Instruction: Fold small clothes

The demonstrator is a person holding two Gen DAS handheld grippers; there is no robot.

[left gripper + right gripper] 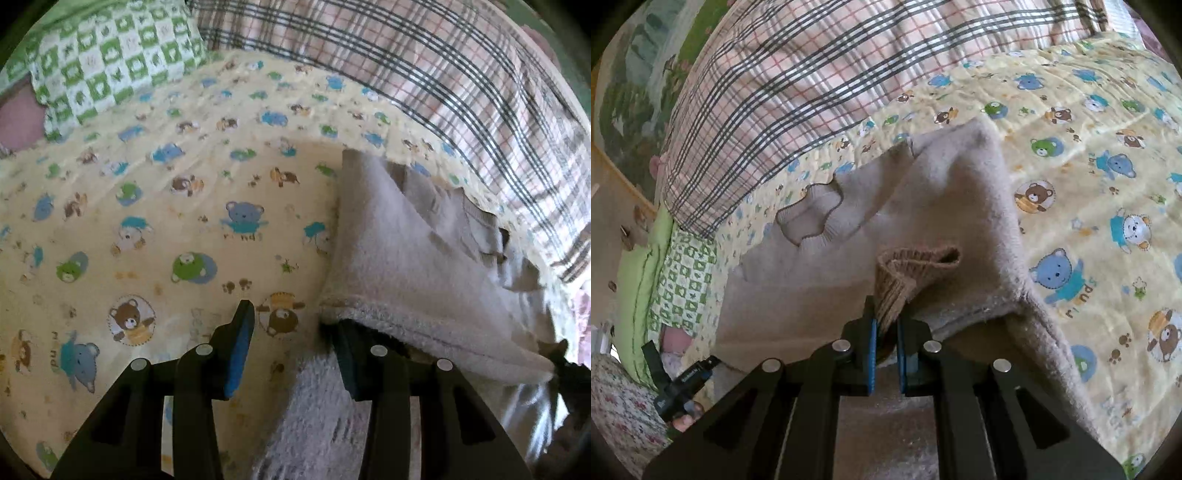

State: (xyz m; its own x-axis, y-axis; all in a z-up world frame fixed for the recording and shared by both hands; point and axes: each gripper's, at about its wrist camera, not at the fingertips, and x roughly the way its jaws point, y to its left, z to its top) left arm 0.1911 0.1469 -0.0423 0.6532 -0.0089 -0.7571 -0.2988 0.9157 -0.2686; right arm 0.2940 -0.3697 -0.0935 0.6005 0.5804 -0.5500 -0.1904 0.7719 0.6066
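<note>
A small beige fleece garment (402,266) lies on a yellow bear-print sheet (155,206). Part of it is folded over. My left gripper (295,325) is open; its right finger sits under the folded edge, its left finger (240,347) over bare sheet. In the right wrist view the garment (923,206) shows its ribbed neck opening (809,214). My right gripper (886,325) is shut on a brown ribbed cuff (905,273) of the garment, held just above the cloth.
A plaid blanket (424,62) (783,74) is bunched behind the garment. A green checked pillow (110,59) lies at the far left of the sheet. In the right wrist view the other hand-held gripper (679,384) shows at lower left.
</note>
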